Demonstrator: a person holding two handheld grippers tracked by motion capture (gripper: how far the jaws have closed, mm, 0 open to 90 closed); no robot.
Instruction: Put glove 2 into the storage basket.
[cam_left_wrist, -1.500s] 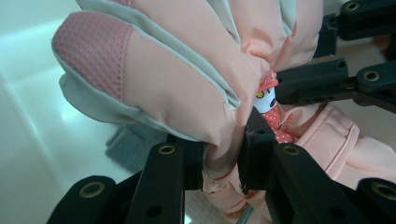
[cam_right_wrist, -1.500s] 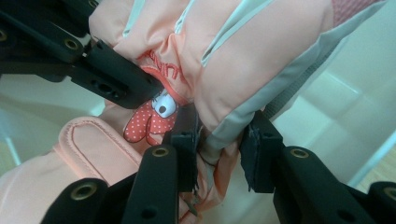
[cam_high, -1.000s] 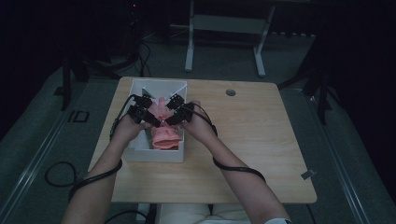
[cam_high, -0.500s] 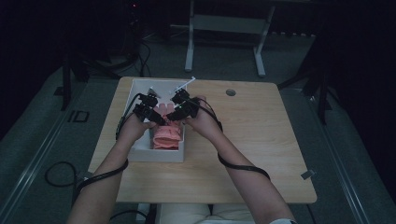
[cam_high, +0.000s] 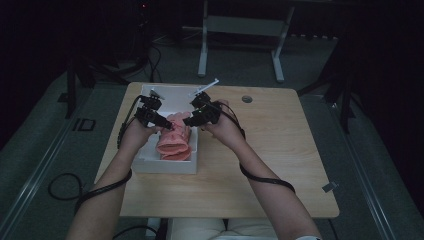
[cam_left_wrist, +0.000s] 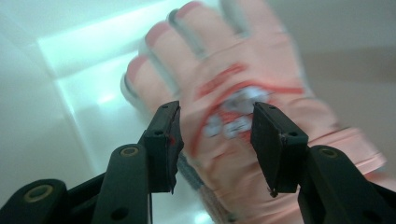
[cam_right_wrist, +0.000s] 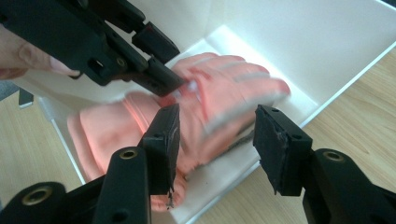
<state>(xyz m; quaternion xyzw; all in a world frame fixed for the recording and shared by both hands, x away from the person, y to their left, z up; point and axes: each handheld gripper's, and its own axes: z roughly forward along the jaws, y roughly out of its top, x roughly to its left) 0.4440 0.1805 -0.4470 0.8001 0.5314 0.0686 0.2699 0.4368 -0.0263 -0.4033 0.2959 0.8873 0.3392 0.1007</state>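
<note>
1. High view first: we see a pink glove (cam_high: 173, 142) lying in a white box (cam_high: 165, 166) on the left part of a wooden table (cam_high: 270, 160).
2. We hold the left gripper (cam_high: 161, 121) over the glove's far end. Its jaws have just been opening.
3. From the left gripper view, we see those jaws apart, with the glove (cam_left_wrist: 243, 116) behind the gap. The pads are not pressing on it.
4. We hold the right gripper (cam_high: 192, 120) just above the box's right wall, near the left one.
5. From the right gripper view, its jaws stand apart above the glove (cam_right_wrist: 210, 107) and grip nothing. The left gripper (cam_right_wrist: 163, 77) pokes at the glove's back.
</note>
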